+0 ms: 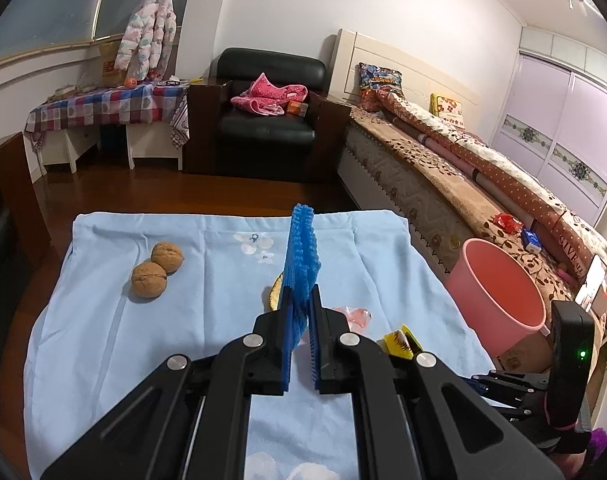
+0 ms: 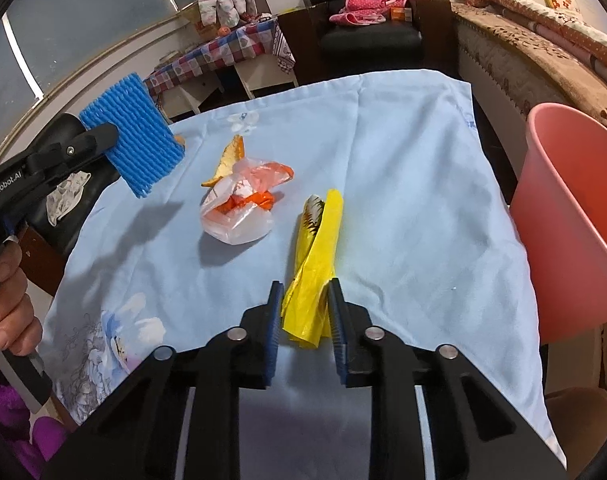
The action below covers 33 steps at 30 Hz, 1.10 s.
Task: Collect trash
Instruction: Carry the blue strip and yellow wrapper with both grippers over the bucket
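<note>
My left gripper (image 1: 301, 300) is shut on a blue foam net sleeve (image 1: 301, 256) and holds it above the table; the sleeve also shows in the right wrist view (image 2: 135, 136). My right gripper (image 2: 305, 294) has its fingers on either side of a yellow wrapper (image 2: 317, 256) that lies on the cloth; they stand close to it and I cannot tell if they press on it. A crumpled clear and orange plastic bag (image 2: 243, 204) and an orange peel (image 2: 227, 160) lie in the middle. A pink bin (image 2: 575, 216) stands at the right edge.
Two walnuts (image 1: 157, 268) lie at the far left of the light blue cloth (image 1: 103, 340). A bed (image 1: 463, 168) runs behind the pink bin (image 1: 499, 292). A black armchair (image 1: 269, 116) and a checked side table (image 1: 103, 108) stand beyond the wood floor.
</note>
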### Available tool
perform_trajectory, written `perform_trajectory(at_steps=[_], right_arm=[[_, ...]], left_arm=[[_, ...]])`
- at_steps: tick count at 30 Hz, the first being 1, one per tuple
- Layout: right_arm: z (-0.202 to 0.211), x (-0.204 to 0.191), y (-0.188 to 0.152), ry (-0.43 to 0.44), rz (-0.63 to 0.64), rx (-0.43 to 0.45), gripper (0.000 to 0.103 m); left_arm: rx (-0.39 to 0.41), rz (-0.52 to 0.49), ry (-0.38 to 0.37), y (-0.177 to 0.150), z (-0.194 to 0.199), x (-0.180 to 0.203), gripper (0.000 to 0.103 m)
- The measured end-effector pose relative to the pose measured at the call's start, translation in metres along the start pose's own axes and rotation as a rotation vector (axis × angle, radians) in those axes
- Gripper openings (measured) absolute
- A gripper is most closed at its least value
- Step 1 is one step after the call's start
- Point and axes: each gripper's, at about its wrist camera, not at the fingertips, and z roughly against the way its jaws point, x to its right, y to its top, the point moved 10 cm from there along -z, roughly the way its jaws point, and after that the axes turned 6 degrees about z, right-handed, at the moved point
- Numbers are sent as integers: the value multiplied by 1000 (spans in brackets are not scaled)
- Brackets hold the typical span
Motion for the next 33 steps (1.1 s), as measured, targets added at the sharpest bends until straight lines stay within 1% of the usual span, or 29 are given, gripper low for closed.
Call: perform_trajectory(at_steps=[8, 14, 18, 23, 26, 33], right_arm=[[20, 7, 5, 20, -35, 73, 17], [41, 21, 13, 15, -76, 148, 17], [60, 39, 20, -15, -98, 207, 17], [84, 70, 28, -73, -134, 277, 17], [96, 91, 30, -106, -162, 309, 17], [114, 145, 27, -179, -243, 351, 17]], left_arm=[[-3, -9, -24, 1, 5, 16, 6], [-17, -18, -65, 0, 3, 40, 6], [-15, -37, -99, 3, 2, 62, 6], [-16, -66, -148, 6, -2, 96, 6], [-21, -92, -184, 8, -6, 122, 6], [-50, -150, -255, 6, -22, 185, 6]])
